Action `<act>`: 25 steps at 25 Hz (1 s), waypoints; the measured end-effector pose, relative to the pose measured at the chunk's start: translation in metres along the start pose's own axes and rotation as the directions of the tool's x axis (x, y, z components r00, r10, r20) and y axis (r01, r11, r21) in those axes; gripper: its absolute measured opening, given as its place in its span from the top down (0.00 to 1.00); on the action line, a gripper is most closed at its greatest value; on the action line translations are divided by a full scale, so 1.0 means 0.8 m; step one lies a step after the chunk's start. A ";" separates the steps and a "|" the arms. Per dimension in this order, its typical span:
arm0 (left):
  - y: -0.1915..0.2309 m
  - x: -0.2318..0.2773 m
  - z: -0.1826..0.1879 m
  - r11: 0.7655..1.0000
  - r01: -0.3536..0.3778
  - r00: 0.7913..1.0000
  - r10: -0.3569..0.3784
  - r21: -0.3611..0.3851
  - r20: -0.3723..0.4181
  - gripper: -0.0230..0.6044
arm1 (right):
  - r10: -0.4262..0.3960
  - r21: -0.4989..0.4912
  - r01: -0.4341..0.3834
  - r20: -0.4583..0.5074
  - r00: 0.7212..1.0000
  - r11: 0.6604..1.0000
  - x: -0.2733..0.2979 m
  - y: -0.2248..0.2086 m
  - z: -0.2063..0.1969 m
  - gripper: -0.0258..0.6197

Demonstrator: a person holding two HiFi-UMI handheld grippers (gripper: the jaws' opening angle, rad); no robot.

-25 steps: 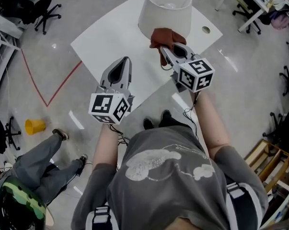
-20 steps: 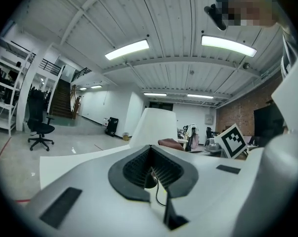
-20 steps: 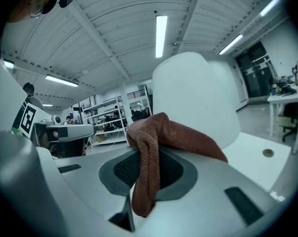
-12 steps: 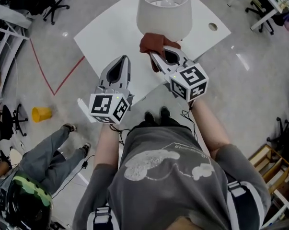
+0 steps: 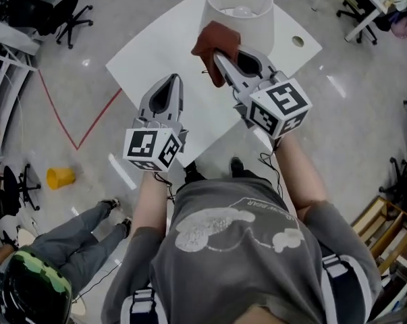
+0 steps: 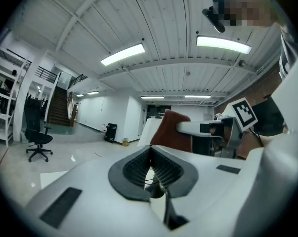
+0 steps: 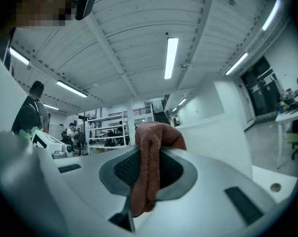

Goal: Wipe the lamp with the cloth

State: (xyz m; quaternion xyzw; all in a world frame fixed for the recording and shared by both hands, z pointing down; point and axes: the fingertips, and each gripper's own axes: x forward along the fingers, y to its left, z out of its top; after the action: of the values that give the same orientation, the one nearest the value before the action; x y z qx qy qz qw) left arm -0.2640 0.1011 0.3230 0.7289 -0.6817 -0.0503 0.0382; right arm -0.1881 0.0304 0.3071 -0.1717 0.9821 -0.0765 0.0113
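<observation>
A white tabletop (image 5: 156, 52) fills the far middle. At its far right stands the white lamp (image 5: 250, 29), its open shade showing a bulb (image 5: 241, 10) inside. The right gripper (image 5: 220, 58) reaches toward the shade's near left side, jaws pinching a bunched rust-brown cloth (image 5: 213, 42) just beside the shade. The left gripper (image 5: 173, 79) hovers nearer and to the left, jaws pressed together on nothing. A small yellow bucket (image 5: 59, 177) sits on the floor at left.

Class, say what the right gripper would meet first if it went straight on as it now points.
Probably the lamp shade: the cloth held in the right gripper leads towards its near side. The shade sits slightly right of that line, so perhaps only a graze.
</observation>
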 end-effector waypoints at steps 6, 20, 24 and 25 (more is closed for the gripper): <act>0.021 0.013 0.017 0.990 0.143 0.990 -0.143 -0.003 0.012 0.95 | -0.217 0.015 0.217 0.042 0.975 0.976 0.022 -0.035 0.019 0.87; 0.088 0.003 -0.004 0.959 0.279 0.959 -0.281 -0.060 -0.044 0.95 | -0.449 0.110 0.460 -0.110 0.886 0.881 0.032 -0.036 -0.109 0.87; 0.083 0.008 -0.010 0.960 0.272 0.959 -0.276 -0.060 -0.059 0.95 | -0.438 0.111 0.456 -0.158 0.885 0.883 0.033 -0.033 -0.136 0.87; 0.079 0.010 -0.010 0.961 0.271 0.960 -0.274 -0.055 -0.062 0.95 | -0.428 0.111 0.448 -0.162 0.889 0.887 0.034 -0.032 -0.138 0.87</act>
State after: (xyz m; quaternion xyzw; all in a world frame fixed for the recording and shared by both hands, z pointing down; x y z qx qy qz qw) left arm -0.3252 0.0885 0.3386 0.8161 -0.5716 -0.0454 0.0713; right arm -0.2106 0.0135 0.4199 -0.3824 0.9081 -0.1598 -0.0594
